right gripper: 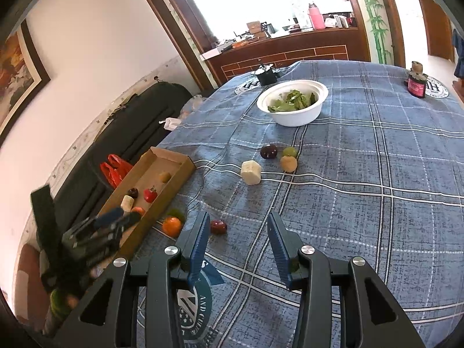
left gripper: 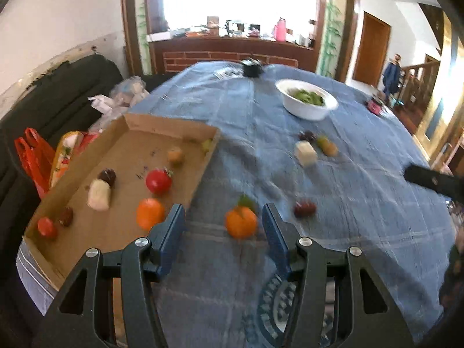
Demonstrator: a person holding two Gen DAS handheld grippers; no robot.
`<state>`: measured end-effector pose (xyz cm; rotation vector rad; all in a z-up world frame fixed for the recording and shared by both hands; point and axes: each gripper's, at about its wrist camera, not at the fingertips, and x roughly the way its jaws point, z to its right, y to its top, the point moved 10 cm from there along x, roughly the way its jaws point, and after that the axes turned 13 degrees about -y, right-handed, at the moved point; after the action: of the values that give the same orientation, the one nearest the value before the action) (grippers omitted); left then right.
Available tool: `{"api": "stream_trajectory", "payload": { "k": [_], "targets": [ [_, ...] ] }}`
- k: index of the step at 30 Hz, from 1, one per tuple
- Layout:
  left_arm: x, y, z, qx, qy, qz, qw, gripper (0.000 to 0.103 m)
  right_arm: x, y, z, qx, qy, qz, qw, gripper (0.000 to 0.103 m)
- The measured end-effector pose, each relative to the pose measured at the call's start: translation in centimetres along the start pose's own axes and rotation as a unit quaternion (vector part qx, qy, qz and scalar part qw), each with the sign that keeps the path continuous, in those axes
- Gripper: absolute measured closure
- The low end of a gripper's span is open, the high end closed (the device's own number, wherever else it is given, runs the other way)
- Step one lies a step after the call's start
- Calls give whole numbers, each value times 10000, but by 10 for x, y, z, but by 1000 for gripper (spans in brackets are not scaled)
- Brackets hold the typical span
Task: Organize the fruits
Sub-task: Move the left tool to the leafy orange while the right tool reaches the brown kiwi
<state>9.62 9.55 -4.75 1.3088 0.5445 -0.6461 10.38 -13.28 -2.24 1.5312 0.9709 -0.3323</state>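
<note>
- Orange fruit (left gripper: 241,222) lies on the blue plaid tablecloth (right gripper: 362,203) just right of the cardboard tray (left gripper: 127,145), its green leaf pointing away from you; round, with no clear long axis.
- Your left gripper (left gripper: 223,220) is spread wide, empty, with the fruit between its fingertips.
- Your right gripper (right gripper: 238,229) is also released, holding nothing.
- Beyond the tray stand a white bowl (right gripper: 293,116) of greens and a bright window.

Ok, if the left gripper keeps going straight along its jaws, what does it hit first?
Most likely the orange fruit with the green leaf: it lies on the blue cloth just ahead of the open left gripper, between the jaws' line. Motion blur makes depth uncertain.
</note>
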Motion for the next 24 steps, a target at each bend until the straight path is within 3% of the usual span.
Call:
{"api": "stream_trajectory", "payload": {
  "k": [24],
  "targets": [
    [33,-19,6,-92,-208,-639,9977,49,15,0,10,80,-58,-57,9999,59]
  ]
}}
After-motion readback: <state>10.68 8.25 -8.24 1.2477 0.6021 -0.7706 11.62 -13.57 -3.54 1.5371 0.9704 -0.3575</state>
